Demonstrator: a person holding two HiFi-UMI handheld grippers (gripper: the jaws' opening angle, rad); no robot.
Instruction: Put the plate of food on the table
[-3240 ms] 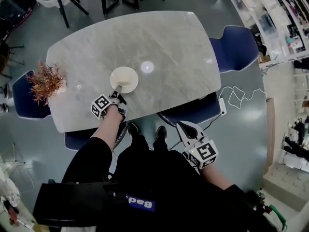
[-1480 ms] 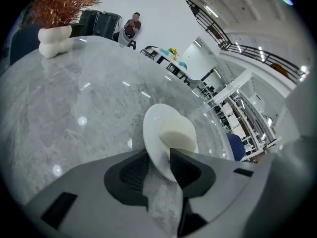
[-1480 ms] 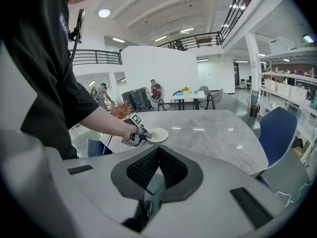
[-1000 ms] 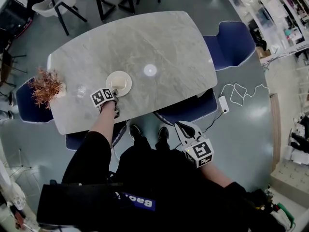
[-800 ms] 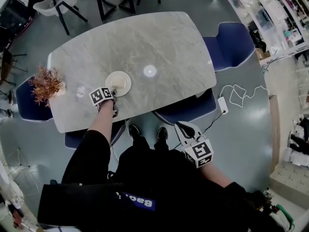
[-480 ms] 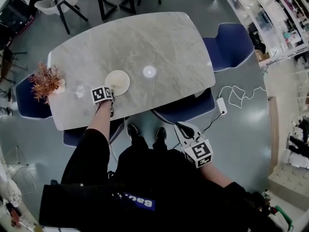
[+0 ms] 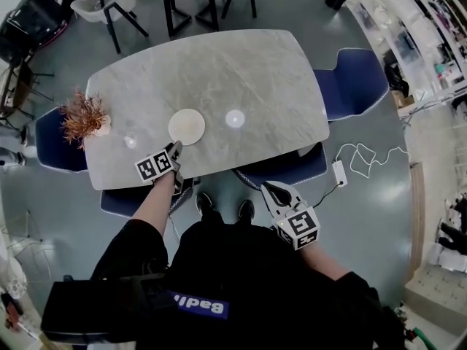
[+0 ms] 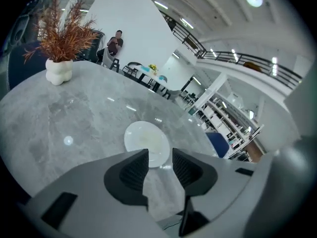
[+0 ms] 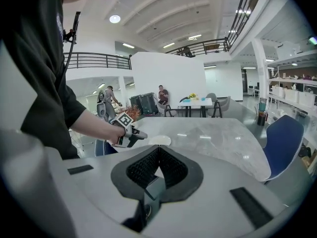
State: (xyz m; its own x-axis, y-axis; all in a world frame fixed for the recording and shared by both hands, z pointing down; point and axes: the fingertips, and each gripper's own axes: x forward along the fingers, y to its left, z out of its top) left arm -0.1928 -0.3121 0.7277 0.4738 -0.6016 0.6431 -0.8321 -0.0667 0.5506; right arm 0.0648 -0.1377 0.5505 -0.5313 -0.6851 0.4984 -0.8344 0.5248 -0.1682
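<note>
A round cream plate (image 7: 187,126) lies flat on the grey marble table (image 7: 241,71), near its front edge. In the left gripper view the plate (image 8: 146,142) shows just beyond the jaws, apart from them. My left gripper (image 7: 176,149) hovers at the table's near edge, a little short of the plate, open and empty (image 8: 160,166). My right gripper (image 7: 273,191) hangs low by my body, off the table, its jaws pressed together with nothing in them (image 9: 158,163). From the right gripper view the plate (image 9: 158,141) is a pale sliver next to the left gripper (image 9: 140,135).
A white vase of dried reddish branches (image 7: 86,117) stands at the table's left end. Blue chairs (image 7: 359,82) sit at the right end, at the front (image 7: 288,168) and at the left (image 7: 49,137). A white cable (image 7: 361,154) lies on the floor at the right.
My left gripper has let go of the plate and drawn back toward the table's edge, its jaws now apart. The plate stays on the table. The right gripper has hardly moved.
</note>
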